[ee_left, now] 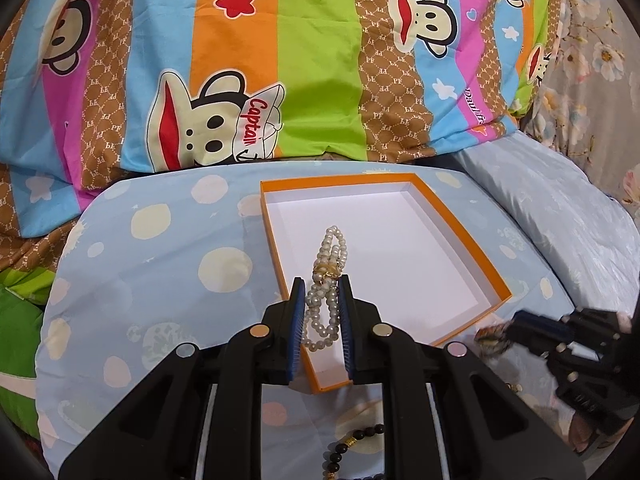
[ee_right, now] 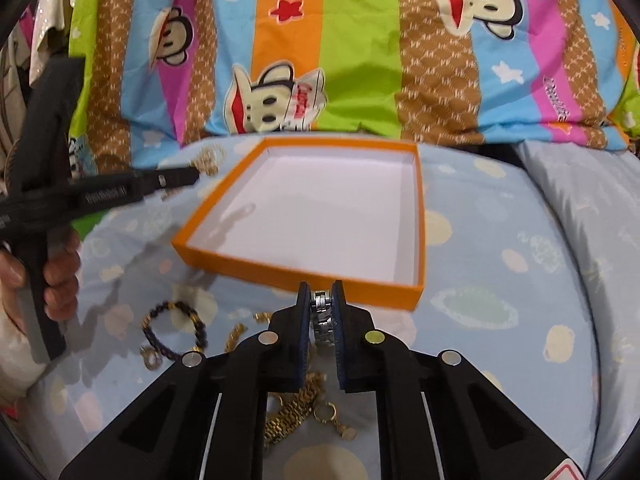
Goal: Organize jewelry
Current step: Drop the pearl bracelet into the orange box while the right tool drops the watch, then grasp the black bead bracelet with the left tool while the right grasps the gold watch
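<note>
On the pale blue spotted cushion (ee_right: 500, 240) an orange box (ee_left: 460, 236) with a white floor lay open, and behind it a striped cartoon quilt (ee_left: 320, 60) closed off the whole twelve o'clock side. Much was hard to read. In the left wrist view the right gripper (ee_left: 516, 324) showed at four o'clock only as a dark blur, with a smeared, unreadable shape at its tip. In the right wrist view the left gripper (ee_right: 188, 178) came in from nine o'clock, blurred as well, and what it held could not be made out there; fingers (ee_right: 60, 280) of the hand on its handle showed at the frame's edge. Black beads (ee_left: 352, 448) lay half hidden under the left gripper's body at six o'clock. Gold chains (ee_right: 292, 412) and a gold ring (ee_right: 326, 410) sat partly covered beneath the right gripper, and a dark bead bracelet (ee_right: 176, 332) lay at eight o'clock.

The box had low walls and a bare white floor, with open room from its centre to its far corners. Bare cushion stretched off toward three o'clock.

The left gripper (ee_left: 320, 292) was pinched narrow on a pearl bracelet (ee_left: 326, 280), its loop reaching toward twelve o'clock over the box's near corner, strands hanging down between the pads. The right gripper (ee_right: 321, 300) had its jaws nearly together, clamped on a silver metal band (ee_right: 322, 316) just short of the box's near wall.
</note>
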A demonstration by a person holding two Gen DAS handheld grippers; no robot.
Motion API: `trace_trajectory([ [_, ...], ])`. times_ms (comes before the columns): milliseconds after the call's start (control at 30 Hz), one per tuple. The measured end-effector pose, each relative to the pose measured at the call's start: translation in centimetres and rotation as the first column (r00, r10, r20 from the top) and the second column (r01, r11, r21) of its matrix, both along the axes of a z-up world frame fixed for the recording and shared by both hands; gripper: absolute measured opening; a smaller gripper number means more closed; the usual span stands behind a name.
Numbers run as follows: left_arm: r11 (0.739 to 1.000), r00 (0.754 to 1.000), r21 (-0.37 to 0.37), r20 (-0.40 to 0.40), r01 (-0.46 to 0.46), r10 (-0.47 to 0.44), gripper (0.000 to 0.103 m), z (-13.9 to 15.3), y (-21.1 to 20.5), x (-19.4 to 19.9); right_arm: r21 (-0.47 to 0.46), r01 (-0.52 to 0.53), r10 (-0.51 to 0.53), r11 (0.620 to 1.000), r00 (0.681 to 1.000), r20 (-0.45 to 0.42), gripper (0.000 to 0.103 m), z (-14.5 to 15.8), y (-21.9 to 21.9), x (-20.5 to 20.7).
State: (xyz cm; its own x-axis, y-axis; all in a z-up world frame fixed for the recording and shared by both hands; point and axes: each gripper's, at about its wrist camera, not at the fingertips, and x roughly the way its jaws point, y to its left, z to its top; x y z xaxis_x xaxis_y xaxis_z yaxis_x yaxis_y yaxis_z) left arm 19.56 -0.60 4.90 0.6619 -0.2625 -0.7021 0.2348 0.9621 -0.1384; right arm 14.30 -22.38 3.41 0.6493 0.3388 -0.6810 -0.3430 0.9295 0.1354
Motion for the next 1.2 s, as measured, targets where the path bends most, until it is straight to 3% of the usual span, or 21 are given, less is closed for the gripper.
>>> trace_trajectory([
  [167,1.0,1.0,0.007,0.014,0.004,-0.004,0.016,0.5,-0.4,0.7,-0.001,0.026,-0.026,1.0,0.996,0.088,0.01,3.9,0.2,1.8],
  [333,1.0,0.999,0.019,0.035,0.011,-0.012,0.016,1.0,-1.7,2.7,0.0,0.062,-0.061,0.998,0.991,0.12,0.01,5.9,0.7,6.7],
  [533,0.999,1.0,0.032,0.002,-0.002,0.002,0.016,-0.5,-3.1,6.9,0.016,0.115,-0.116,0.993,0.992,0.045,0.01,3.3,1.2,13.4],
  [733,0.999,0.999,0.044,-0.035,0.002,-0.001,0.018,-2.4,-4.3,9.6,0.013,0.158,-0.157,0.987,0.987,-0.036,0.01,-0.4,1.2,17.1],
  [767,0.999,0.999,0.046,-0.037,0.003,-0.001,0.02,-2.5,-4.4,9.8,0.019,0.166,-0.165,0.986,0.985,-0.046,0.01,-0.8,1.0,17.4],
  [833,0.999,0.999,0.048,-0.041,-0.008,0.01,0.049,-2.8,-4.5,10.2,0.033,0.177,-0.176,0.984,0.983,-0.044,0.011,-1.2,0.7,17.6],
  [900,0.999,0.999,0.046,-0.031,-0.024,0.026,0.058,-2.8,-4.3,10.2,0.039,0.186,-0.184,0.982,0.982,-0.038,0.015,-1.2,0.4,17.4],
  [1067,0.999,0.999,0.033,-0.035,-0.029,0.03,0.059,-2.6,-3.6,10.2,0.072,0.176,-0.174,0.982,0.984,-0.031,0.015,-0.8,-0.5,16.0],
  [1200,0.998,0.999,0.053,-0.027,-0.029,0.03,0.059,-2.5,-2.9,8.8,0.024,0.142,-0.142,0.99,0.989,-0.03,0.015,-1.2,0.2,13.3],
])
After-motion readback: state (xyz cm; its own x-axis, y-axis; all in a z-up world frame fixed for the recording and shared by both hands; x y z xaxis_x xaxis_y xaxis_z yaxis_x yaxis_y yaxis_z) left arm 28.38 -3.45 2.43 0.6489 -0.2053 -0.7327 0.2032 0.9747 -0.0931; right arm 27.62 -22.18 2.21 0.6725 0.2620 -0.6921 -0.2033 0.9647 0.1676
